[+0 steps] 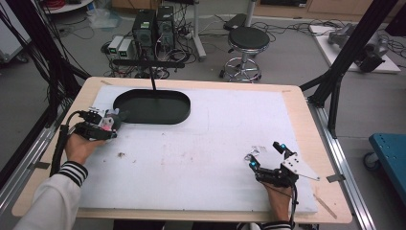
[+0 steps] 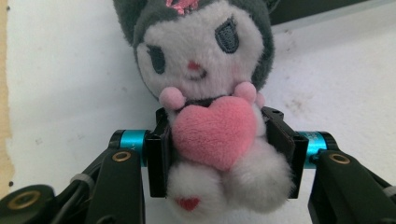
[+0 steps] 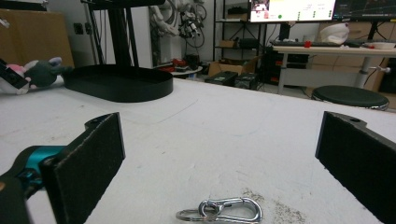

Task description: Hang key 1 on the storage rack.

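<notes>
Left hand-held gripper [image 1: 111, 122], mid-left of the high view: jaws closed on a plush toy [image 2: 210, 93], pads pressing its body from both sides at the level of the pink heart it hugs. Toy is grey-hooded with a white face; in the high view it sits just beside the left end of the black oval tray [image 1: 152, 106], on the white mat [image 1: 201, 148] covering the tabletop [image 1: 306, 124].

Right hand-held gripper [image 1: 268, 155], lower right of the high view: jaws spread wide, nothing between the pads. A silver carabiner clip [image 3: 224, 211] with a small ring lies flat on the mat between and just ahead of the jaws, bottom centre of the right gripper view, touching neither pad.
</notes>
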